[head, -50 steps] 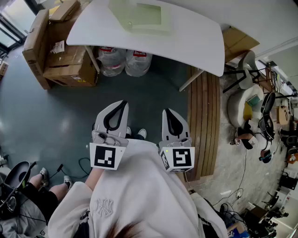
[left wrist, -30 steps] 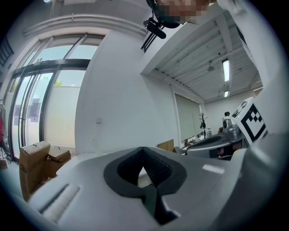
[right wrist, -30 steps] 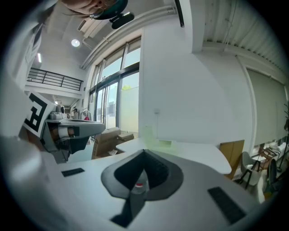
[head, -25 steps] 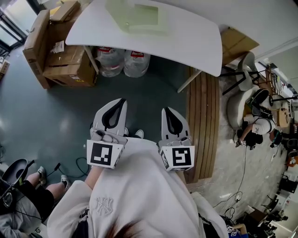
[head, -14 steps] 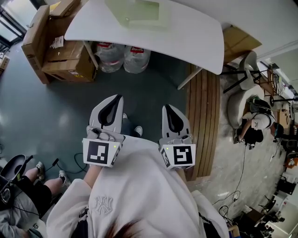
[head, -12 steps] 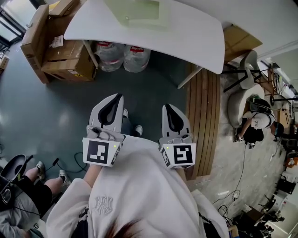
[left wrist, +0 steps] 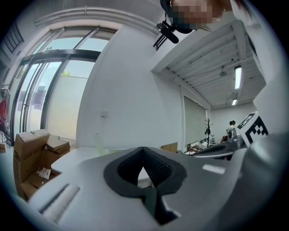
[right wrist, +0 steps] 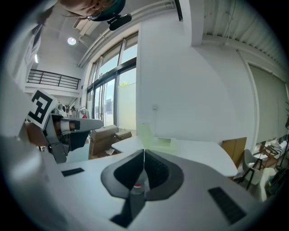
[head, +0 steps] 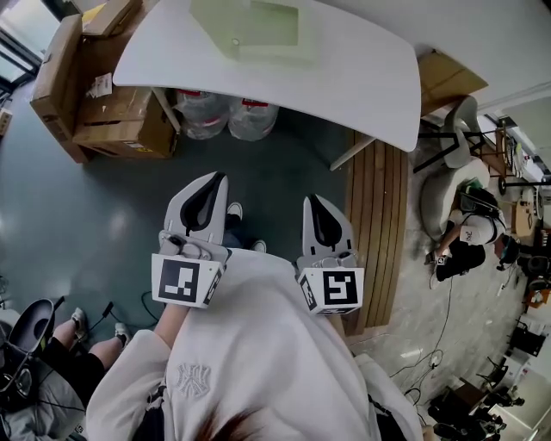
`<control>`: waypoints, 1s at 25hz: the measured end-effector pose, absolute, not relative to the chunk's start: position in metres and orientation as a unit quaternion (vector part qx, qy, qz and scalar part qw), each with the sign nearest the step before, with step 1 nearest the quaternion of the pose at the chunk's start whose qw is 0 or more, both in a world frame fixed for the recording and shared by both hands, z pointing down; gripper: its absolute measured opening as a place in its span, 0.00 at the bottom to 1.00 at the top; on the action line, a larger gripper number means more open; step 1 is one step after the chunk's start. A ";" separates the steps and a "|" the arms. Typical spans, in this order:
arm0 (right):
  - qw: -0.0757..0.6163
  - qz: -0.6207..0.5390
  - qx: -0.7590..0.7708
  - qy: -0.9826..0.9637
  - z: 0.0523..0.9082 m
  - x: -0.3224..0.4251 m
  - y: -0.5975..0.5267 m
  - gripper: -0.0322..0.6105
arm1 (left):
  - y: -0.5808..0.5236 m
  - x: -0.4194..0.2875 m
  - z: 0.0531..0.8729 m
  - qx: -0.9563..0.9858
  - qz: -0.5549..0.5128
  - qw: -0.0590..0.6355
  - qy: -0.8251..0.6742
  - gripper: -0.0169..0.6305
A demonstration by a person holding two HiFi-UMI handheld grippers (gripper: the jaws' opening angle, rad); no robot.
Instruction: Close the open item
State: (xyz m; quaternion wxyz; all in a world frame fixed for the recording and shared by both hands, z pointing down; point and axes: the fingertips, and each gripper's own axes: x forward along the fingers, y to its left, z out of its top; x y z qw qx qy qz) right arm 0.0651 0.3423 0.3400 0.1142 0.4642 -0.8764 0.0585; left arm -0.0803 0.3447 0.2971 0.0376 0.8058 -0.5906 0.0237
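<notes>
Right, we judge this the approach step: our left gripper (head: 219, 179) has its jaws pressed together on nothing. Well ahead, the pale green translucent plastic box (head: 256, 26) lies open on the white table (head: 353, 73). Our right gripper (head: 311, 201) has its jaws together too, empty. Next we reach its lid.

The pale green translucent plastic box (head: 258, 26) on the white oval table (head: 344, 77) runs off the head view's top edge, so its far side is lost. In the right gripper view the box (right wrist: 156, 137) is small and washed out, and how its lid stands cannot be told. Two clear plastic water bottles with red labels (head: 228, 116) are half hidden under the table's rim. The stacked brown cardboard boxes (head: 95, 95) are cut by the left and top edges. The hands holding the left gripper (head: 220, 178) and right gripper (head: 311, 201) are hidden beneath their marker cubes and the white sweatshirt sleeves (head: 250, 344). A seated person (head: 86, 357) at lower left is cropped by the frame.
</notes>
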 end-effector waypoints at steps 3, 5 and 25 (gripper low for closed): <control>0.111 0.058 0.467 -0.875 0.337 0.050 0.321 0.07 | 0.324 -0.093 0.293 0.808 0.022 0.036 -0.587 0.04; 0.109 0.057 0.468 -0.875 0.335 0.039 0.309 0.06 | 0.311 -0.103 0.293 0.810 0.022 0.035 -0.585 0.04; 0.116 0.068 0.493 -0.860 0.345 -0.019 0.227 0.06 | 0.220 -0.169 0.305 0.816 0.022 0.050 -0.576 0.04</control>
